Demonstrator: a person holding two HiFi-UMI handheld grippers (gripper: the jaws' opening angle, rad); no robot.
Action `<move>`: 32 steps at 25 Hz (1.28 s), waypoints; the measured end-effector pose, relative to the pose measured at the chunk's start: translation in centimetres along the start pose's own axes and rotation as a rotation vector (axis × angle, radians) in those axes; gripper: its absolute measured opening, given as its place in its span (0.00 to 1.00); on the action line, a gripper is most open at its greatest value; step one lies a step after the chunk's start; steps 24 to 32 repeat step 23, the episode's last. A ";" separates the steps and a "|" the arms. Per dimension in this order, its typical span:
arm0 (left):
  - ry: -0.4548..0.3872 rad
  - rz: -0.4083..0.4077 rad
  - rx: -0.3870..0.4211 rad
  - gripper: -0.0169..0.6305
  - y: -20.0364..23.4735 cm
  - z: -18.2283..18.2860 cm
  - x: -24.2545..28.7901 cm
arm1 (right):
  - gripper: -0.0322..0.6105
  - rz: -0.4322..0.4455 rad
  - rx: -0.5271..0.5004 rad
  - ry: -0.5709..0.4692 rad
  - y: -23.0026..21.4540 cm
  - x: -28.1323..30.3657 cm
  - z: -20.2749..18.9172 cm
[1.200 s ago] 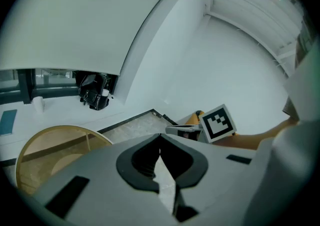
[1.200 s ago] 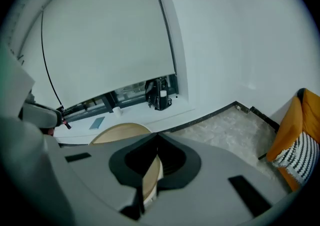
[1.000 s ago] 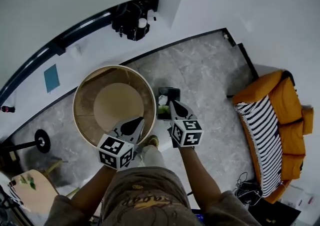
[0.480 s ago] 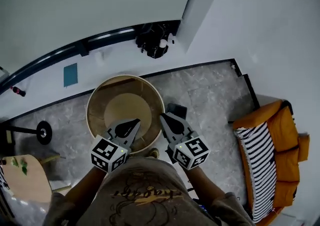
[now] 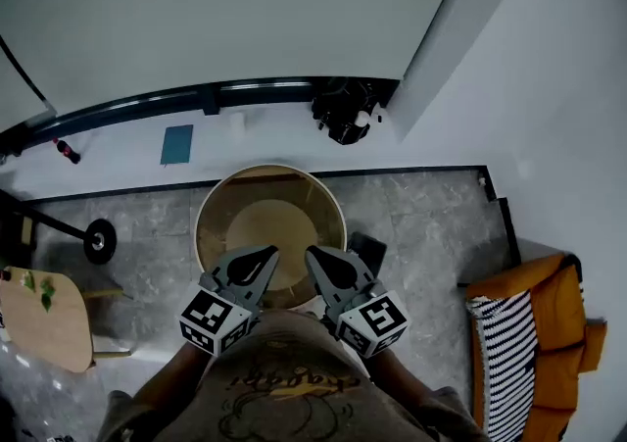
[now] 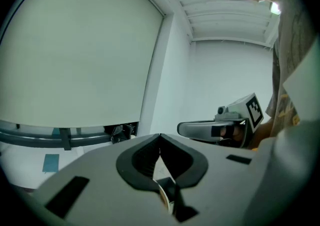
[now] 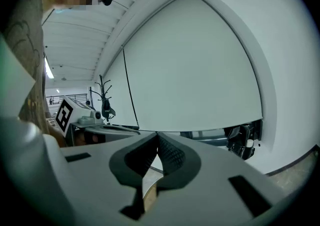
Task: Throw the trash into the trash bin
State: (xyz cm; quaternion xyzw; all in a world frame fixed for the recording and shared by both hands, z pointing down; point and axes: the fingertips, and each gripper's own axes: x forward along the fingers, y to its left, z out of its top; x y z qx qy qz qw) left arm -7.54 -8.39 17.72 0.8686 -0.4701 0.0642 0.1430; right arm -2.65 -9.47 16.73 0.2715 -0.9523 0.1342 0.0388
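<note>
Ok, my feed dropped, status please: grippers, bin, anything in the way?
Left gripper shut, empty. Right gripper shut, empty. Bin on floor beside right gripper, partly hidden. Round table left of bin, not blocking.

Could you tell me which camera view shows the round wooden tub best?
The head view: the round wooden tub shows from above, rim and floor, its near edge behind the left claw and right claw. Each gripper view catches only a tan sliver below its claw.

Round tub (image 5: 269,224) being kept on floor (image 5: 431,234), ahead of both grippers. Trash bin (image 5: 370,250) being kept just right of tub, beside right gripper (image 5: 315,256). Left gripper (image 5: 263,254) being held alongside, over tub's near rim. Sofa (image 5: 534,332) far right; side table (image 5: 39,318) far left.
</note>
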 end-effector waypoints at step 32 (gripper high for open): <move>-0.012 0.044 -0.048 0.05 2.2 -0.2 -1.6 | 0.08 0.004 -0.013 0.026 0.8 1.3 -0.5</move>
